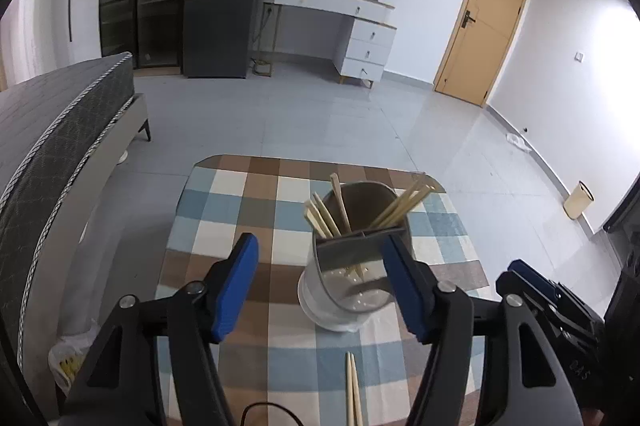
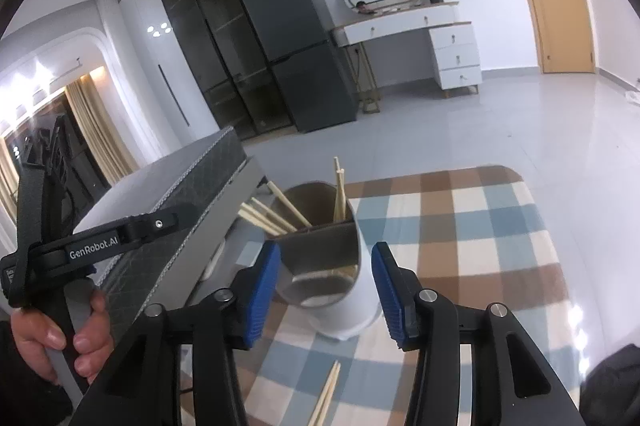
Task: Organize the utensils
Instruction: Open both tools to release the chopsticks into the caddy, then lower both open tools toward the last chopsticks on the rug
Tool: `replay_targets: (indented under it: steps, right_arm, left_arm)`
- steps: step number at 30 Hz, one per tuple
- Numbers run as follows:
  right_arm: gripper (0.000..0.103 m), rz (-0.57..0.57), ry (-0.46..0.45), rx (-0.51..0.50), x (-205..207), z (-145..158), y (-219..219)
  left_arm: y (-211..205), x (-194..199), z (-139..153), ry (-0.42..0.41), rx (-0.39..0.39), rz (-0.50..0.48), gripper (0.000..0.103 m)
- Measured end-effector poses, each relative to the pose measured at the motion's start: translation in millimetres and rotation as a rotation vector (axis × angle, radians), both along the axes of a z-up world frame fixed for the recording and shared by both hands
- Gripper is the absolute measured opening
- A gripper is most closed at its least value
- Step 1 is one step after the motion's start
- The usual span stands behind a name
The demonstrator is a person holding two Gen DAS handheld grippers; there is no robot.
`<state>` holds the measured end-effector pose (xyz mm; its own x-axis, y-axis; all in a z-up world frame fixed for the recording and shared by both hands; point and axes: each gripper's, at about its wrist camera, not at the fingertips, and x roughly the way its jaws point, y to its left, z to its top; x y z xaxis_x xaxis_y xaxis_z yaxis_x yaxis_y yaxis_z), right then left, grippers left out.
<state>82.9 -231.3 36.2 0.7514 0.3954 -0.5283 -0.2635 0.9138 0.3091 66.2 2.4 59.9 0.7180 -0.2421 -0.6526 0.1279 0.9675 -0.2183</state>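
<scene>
Several chopsticks [image 1: 338, 210] in holder [image 1: 352, 266], one pair [image 1: 353, 390] on table [image 1: 224, 210]

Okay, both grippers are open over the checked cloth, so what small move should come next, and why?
Probably lower the right gripper onto the loose pair of chopsticks lying flat on the checked tablecloth in front of the utensil holder. Other chopsticks already stand in the holder, both grippers look empty with jaws apart, and this pair seems the only one left out.

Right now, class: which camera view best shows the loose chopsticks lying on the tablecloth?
Neither wins clearly. The left wrist view shows the loose chopsticks between its gripper's fingers; the right wrist view shows them similarly. Both cut them off at the bottom edge.
</scene>
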Motion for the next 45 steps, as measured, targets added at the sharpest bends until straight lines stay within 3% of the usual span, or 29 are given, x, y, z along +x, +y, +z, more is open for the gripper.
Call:
replay_targets:
  steps: [5, 11, 18, 25, 32, 39, 45]
  right_arm:
    - [0.064, -0.023, -0.035, 0.002, -33.5, 5.1, -4.9]
    - [0.070, -0.048, -0.084, 0.029, -65.7, 11.4, -12.8]
    - [0.082, -0.055, -0.134, 0.025, -100.7, 11.0, -15.9]
    - [0.086, -0.075, -0.122, -0.025, -122.3, -4.5, -15.9]
    - [0.091, -0.086, -0.086, -0.048, -123.3, -16.0, -17.2]
    - [0.100, -0.113, 0.018, -0.073, -106.0, -38.6, -12.9]
    - [0.100, -0.106, 0.104, -0.076, -88.5, -63.9, -6.5]
  left_arm:
    - [-5.7, -27.7, 5.9, -0.006, 0.009, 0.004, 0.065]
    - [-10.8, -60.2, 19.8, -0.005, 0.021, -0.001, 0.071]
    - [-7.3, -100.4, 21.3, -0.020, -0.019, 0.021, 0.081]
    - [-12.3, -118.0, -12.0, -0.073, 0.045, 0.053, 0.082]
    - [-21.2, -104.0, -46.3, -0.115, 0.142, 0.067, 0.083]
    - [-16.0, -74.7, -78.2, -0.027, 0.137, 0.095, 0.083]
    - [-8.1, -58.1, -107.3, 0.041, 0.137, 0.120, 0.083]
